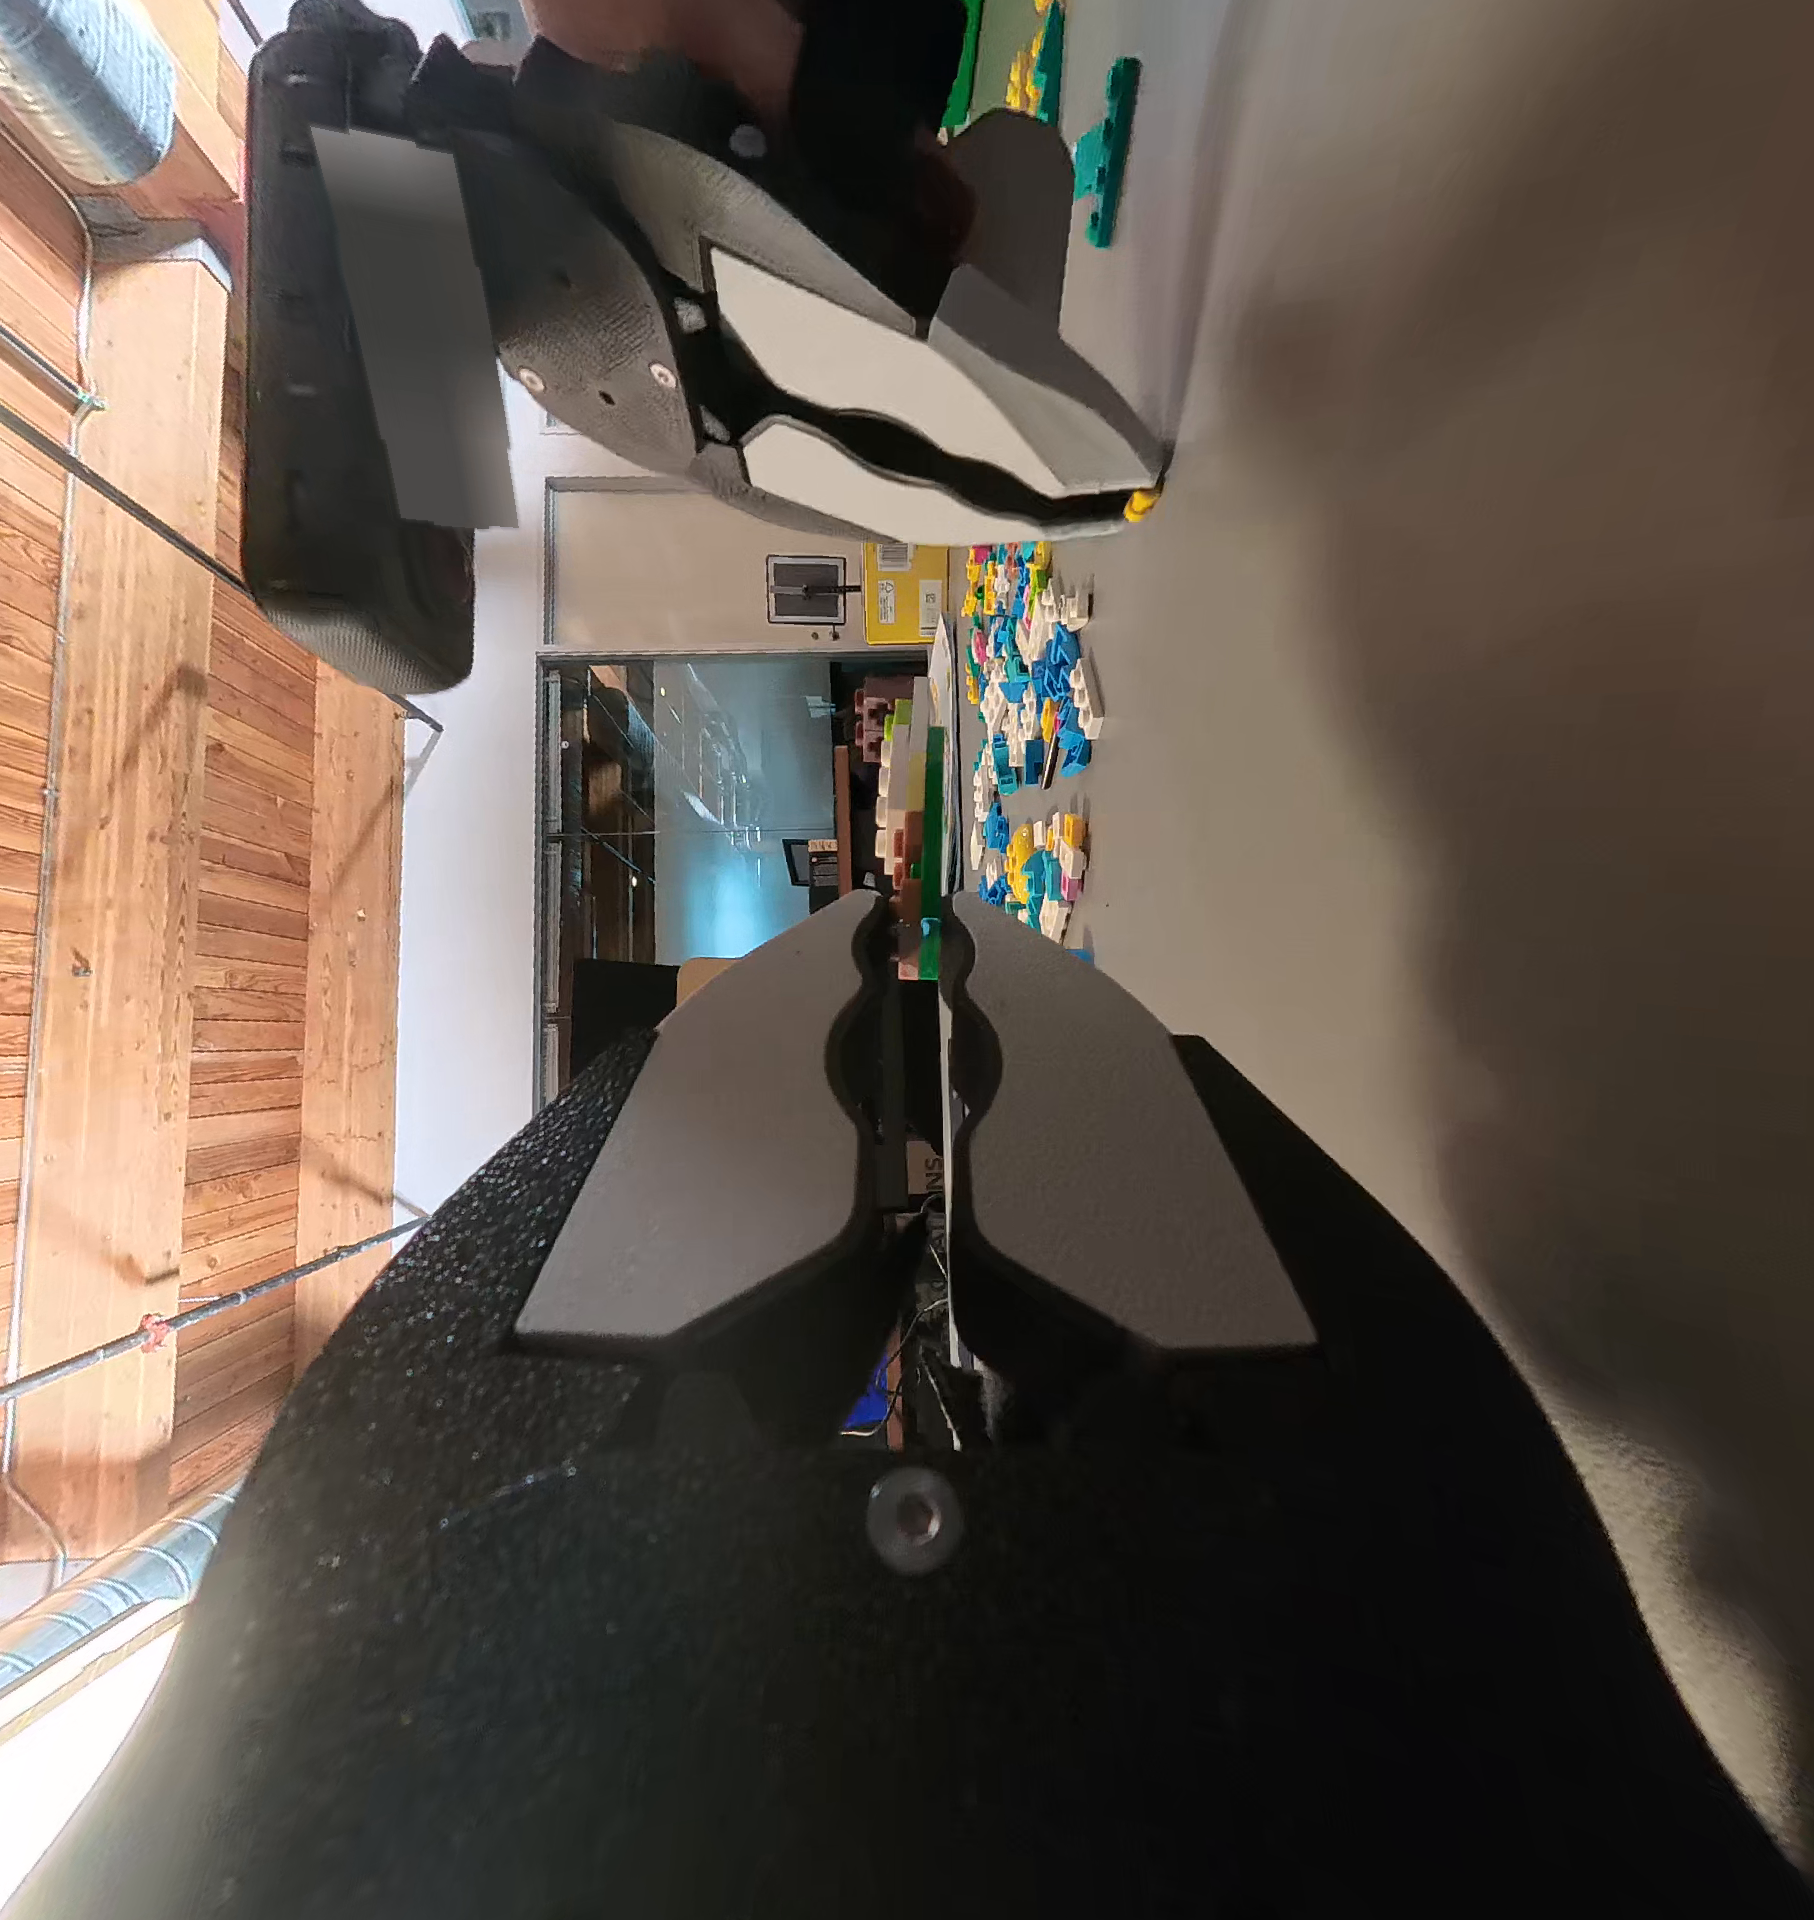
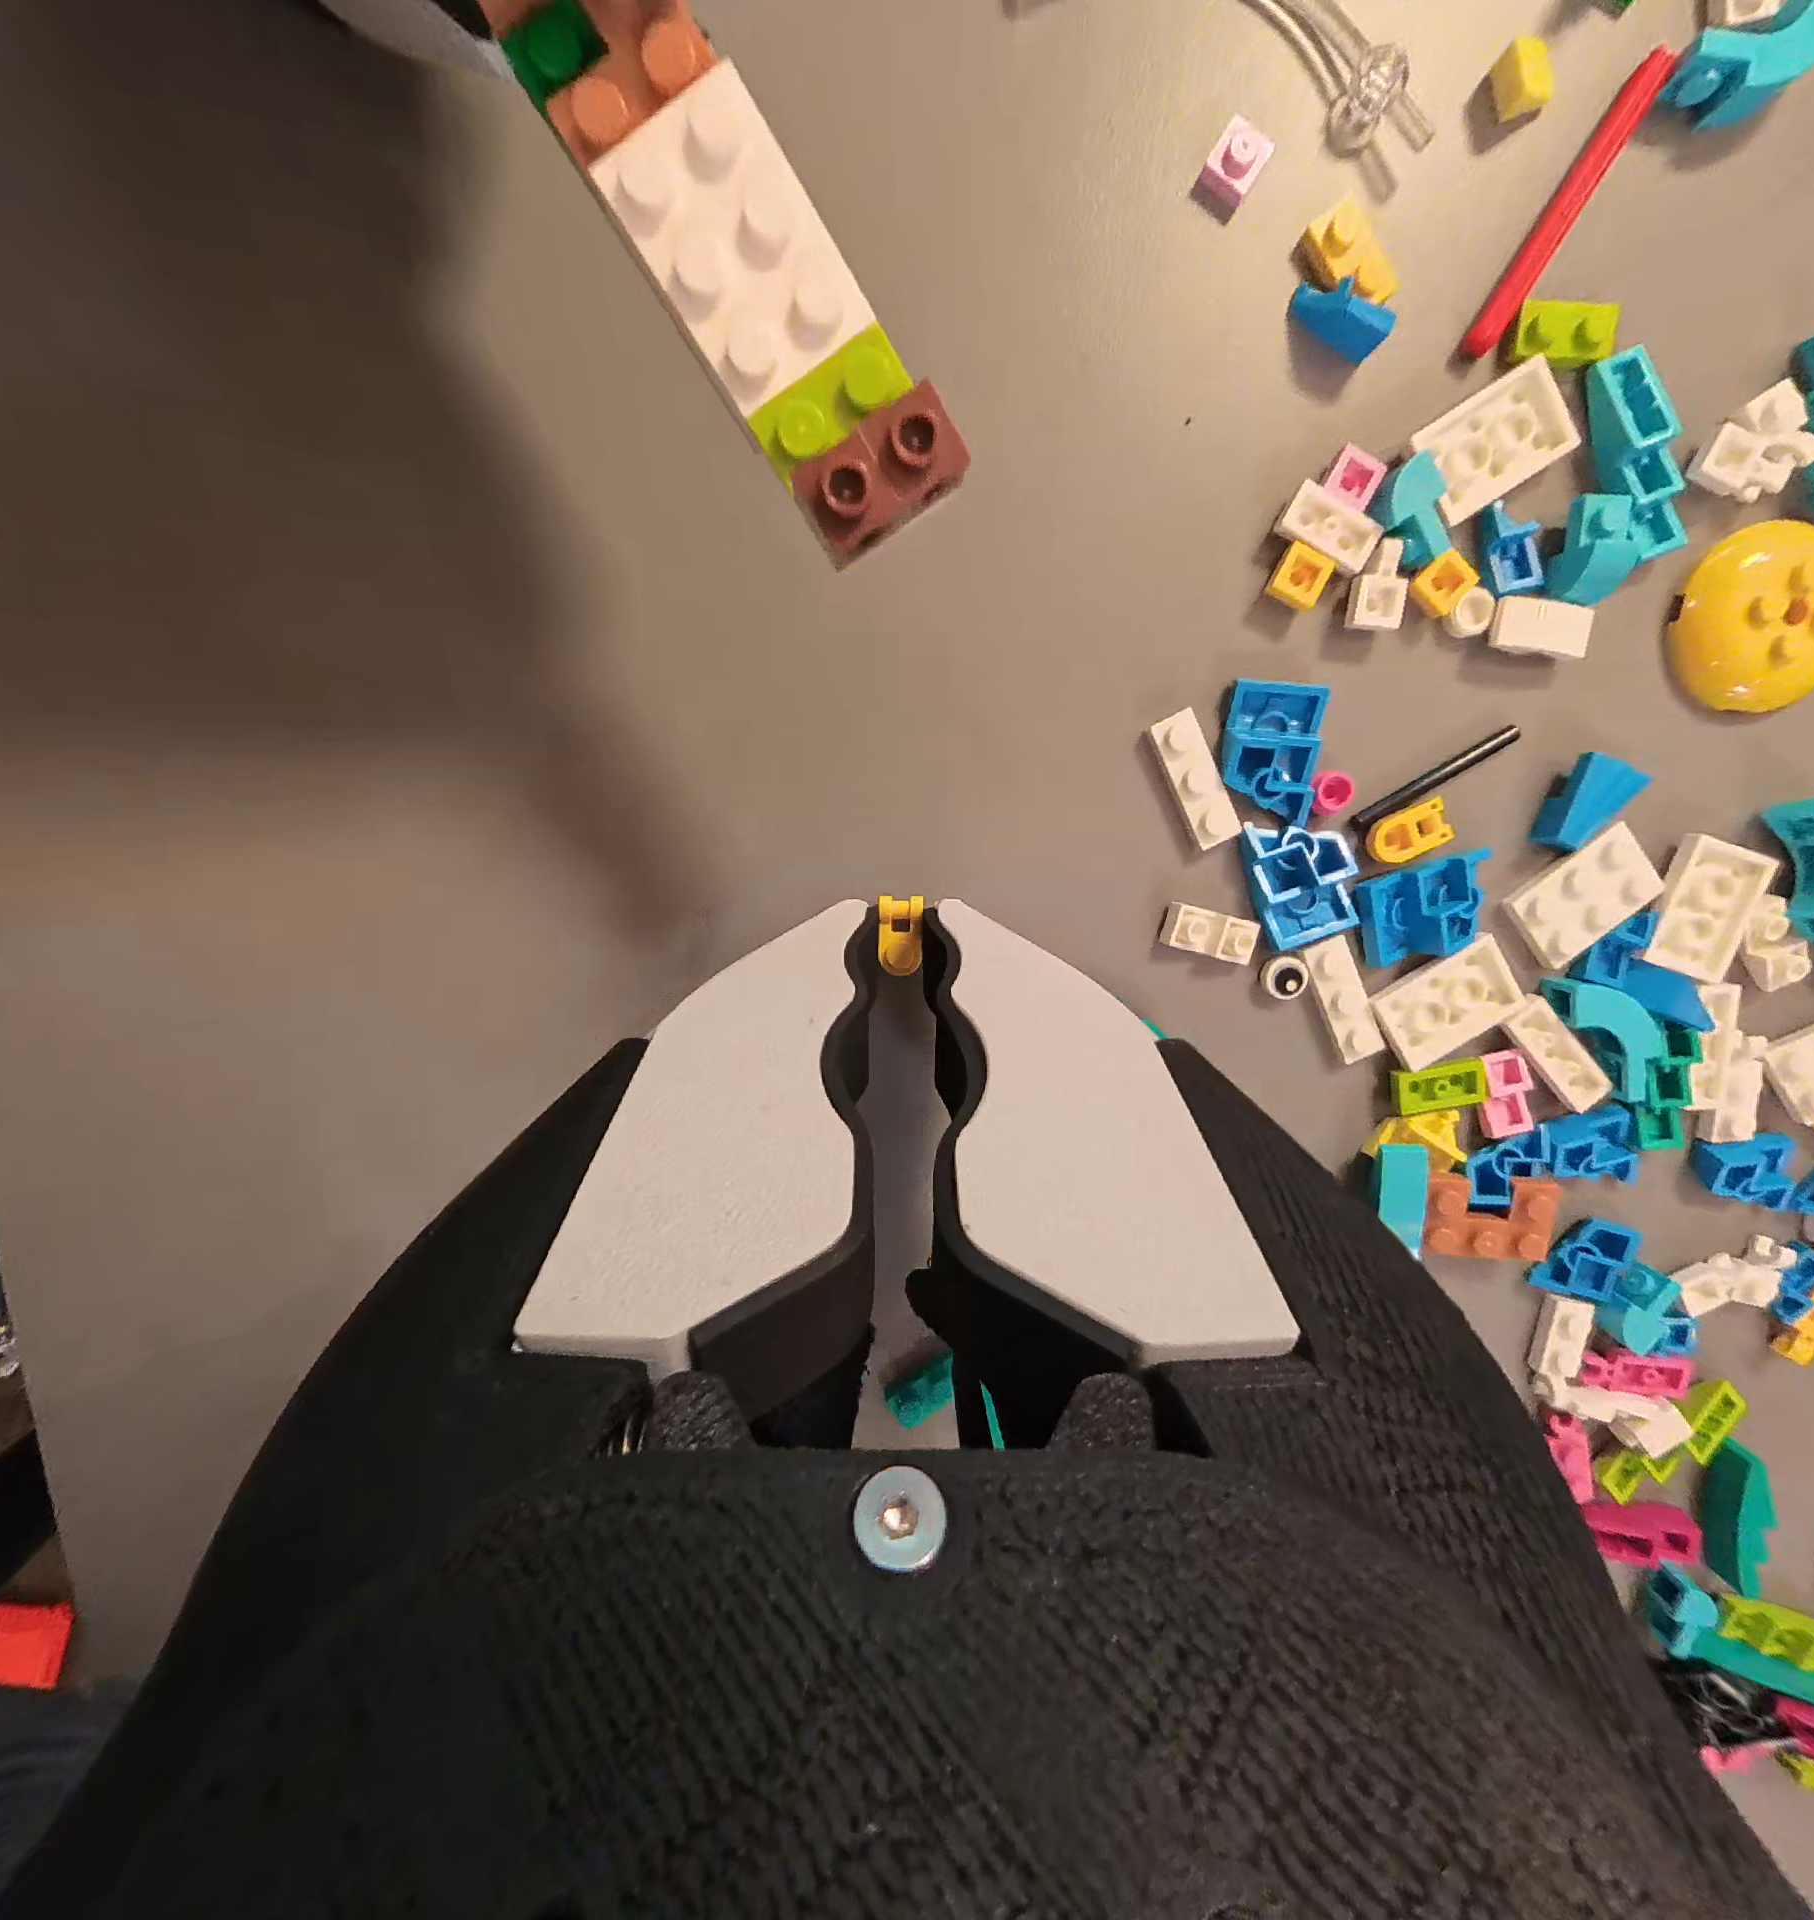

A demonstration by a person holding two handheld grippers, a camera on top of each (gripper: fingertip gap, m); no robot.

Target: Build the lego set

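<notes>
Right wrist view: we see our right gripper (image 2: 901,914) pinching a small yellow piece (image 2: 899,933) between its fingertips, low over the grey table (image 2: 363,727).
Left gripper: we have the left gripper (image 1: 922,914) clamped on the edge of the green baseplate (image 1: 934,810), which we hold edge-on in the left wrist view.
Partial build: a strip of brown, white and lime bricks (image 2: 747,270) sits on that plate; in the right wrist view it hangs beyond the yellow piece, apart from it.
Loose pile: blue, white, teal, pink and yellow bricks (image 2: 1505,935) lie scattered to the right of the yellow piece, well apart from it.
Other things: a yellow dome (image 2: 1770,618), a red rod (image 2: 1568,197) and a black pin (image 2: 1433,777) lie among that pile.
In the way: nothing lies between the yellow piece and the strip; the table there is bare and in shadow.
Left wrist view: the right gripper (image 1: 1142,499) shows at the top, tips at the table.
</notes>
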